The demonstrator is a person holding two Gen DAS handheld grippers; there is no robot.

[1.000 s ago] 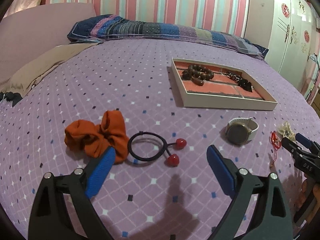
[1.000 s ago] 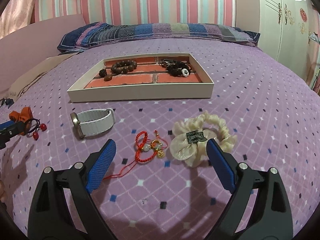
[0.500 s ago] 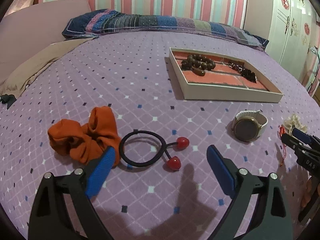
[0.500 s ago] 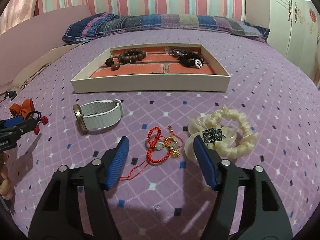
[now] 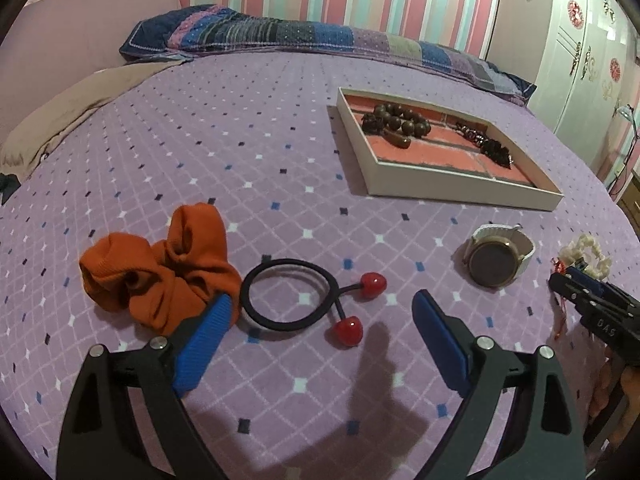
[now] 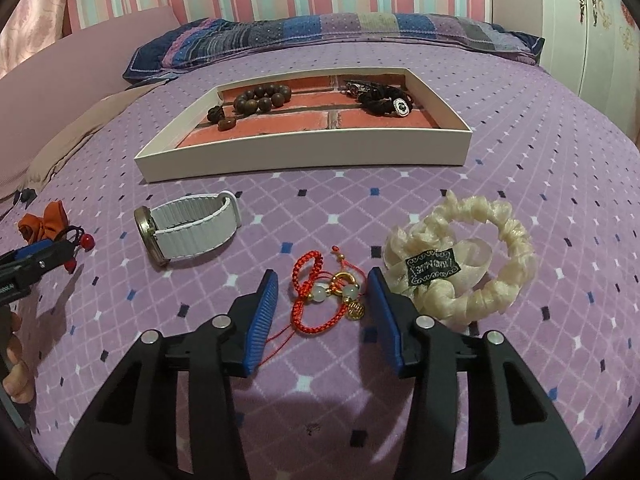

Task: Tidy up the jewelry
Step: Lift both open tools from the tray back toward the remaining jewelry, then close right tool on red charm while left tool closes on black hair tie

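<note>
One tray [image 6: 304,148] lay on the purple bed [image 6: 520,128], and it held two bracelets: a brown bead one [image 6: 262,97] in its left part and a black one [image 6: 380,100] in its right part. Outside the tray there were five loose things. Just in front of its left corner lay one white watch [image 6: 196,228]. In front of the tray's middle lay one red cord bracelet [image 6: 324,296], and to the right of that, one cream scrunchie [image 6: 460,260]. Far to the left of the tray were one orange scrunchie [image 5: 160,268] and one black hair tie [image 5: 288,292] with two red beads.

The right gripper [image 6: 322,312] was closing, its jaws at both sides of the red bracelet, not yet touching it. The left gripper [image 5: 320,328] stood wide, empty, over the hair tie.

The cloth between the tray's front edge and the loose things was bare, and so was its right side.
</note>
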